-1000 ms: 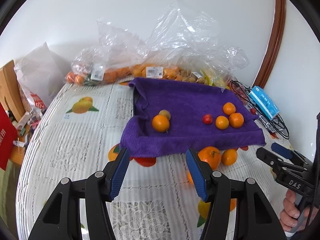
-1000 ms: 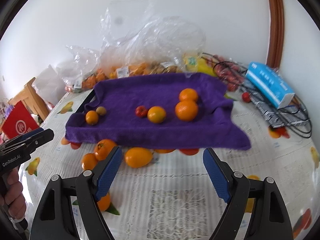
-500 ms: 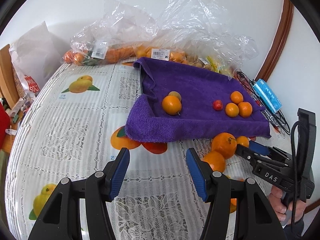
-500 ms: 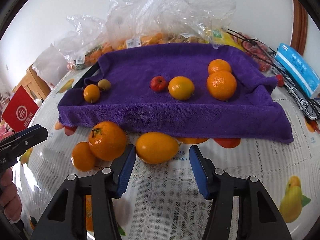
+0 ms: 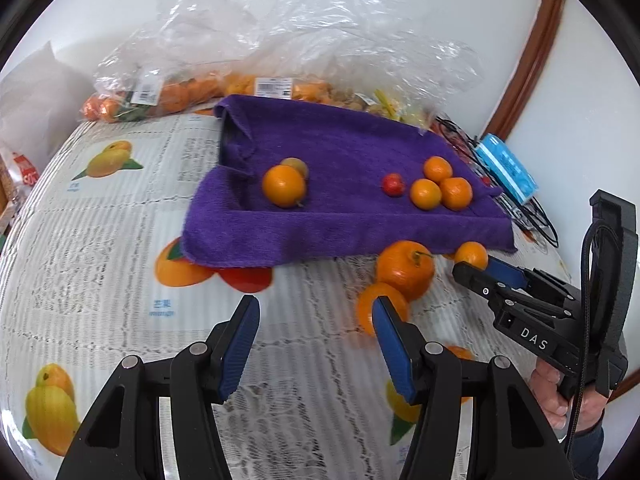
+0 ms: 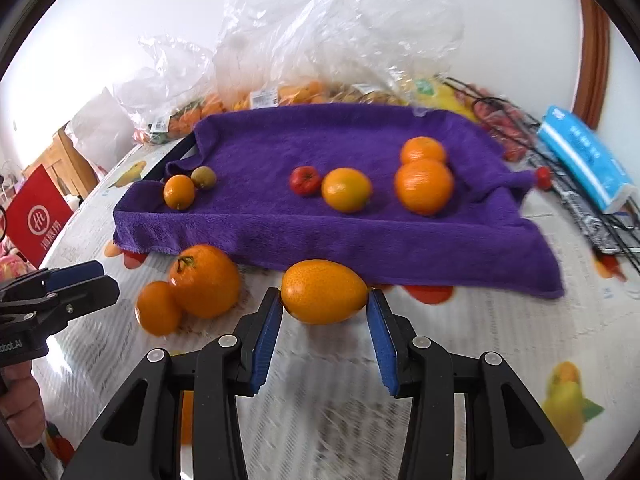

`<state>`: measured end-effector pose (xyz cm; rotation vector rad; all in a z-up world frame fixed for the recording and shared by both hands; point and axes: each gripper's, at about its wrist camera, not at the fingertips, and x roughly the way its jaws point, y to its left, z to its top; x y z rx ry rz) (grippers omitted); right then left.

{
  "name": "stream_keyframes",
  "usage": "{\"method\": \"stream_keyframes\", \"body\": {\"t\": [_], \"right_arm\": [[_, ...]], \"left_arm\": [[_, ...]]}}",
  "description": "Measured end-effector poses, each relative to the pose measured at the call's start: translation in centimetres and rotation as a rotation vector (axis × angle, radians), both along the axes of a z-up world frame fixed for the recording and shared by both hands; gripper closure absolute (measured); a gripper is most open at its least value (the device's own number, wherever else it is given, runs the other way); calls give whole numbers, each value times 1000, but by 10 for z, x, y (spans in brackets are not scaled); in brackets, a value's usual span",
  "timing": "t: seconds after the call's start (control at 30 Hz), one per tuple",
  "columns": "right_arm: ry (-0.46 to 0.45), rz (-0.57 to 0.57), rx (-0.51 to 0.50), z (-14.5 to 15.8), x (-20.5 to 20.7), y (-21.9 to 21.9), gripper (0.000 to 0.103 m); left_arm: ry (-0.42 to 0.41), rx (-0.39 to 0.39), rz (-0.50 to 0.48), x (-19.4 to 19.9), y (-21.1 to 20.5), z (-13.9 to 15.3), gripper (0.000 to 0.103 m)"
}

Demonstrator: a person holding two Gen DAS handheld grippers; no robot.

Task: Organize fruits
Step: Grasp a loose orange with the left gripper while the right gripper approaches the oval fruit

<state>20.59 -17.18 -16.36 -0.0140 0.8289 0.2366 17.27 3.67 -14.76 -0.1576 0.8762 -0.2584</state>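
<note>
Closing right gripper (image 6: 323, 312): its jaws have just been narrowing, blue ribbed pads touching the ends of an oval yellow-orange fruit (image 6: 324, 291) on the lace-patterned tablecloth (image 6: 460, 320).
Fluffy purple towel (image 6: 344, 240) beyond carries round oranges and a small red fruit (image 6: 305, 180); left gripper (image 5: 316, 344) hangs unclenched, empty.

Both grippers are black, with silver screws and ribbed blue fingers (image 6: 266, 338). The right gripper (image 5: 486, 276) reads "DAS", trails a black cable, and perhaps meets a dark sleeve.
</note>
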Motion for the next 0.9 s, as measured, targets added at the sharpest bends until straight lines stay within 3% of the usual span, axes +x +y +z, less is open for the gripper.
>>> {"method": "stream_keyframes", "body": {"t": [0.3,0.37,0.43,0.5,0.7,0.9], "right_arm": [[0,-39,1,4,-20,-41,59],[16,-28,-4,0,-21,-45,59],[26,-11,-15,-3,-21,-43,59],[27,2,-27,-6,-22,-40,59],[34,10,-16,-11,-18,-39,59],[41,10,-15,-13,-12,-38,59]], "left_arm": [[41,-2,-107,10,-39,-12,49],[53,18,-113,14,-47,-16,55],[35,49,-109,14,-51,-16,70],[32,66,-126,14,-52,-15,70],[2,163,-61,19,-41,-16,70],[-22,201,-42,21,-41,-18,71]]}}
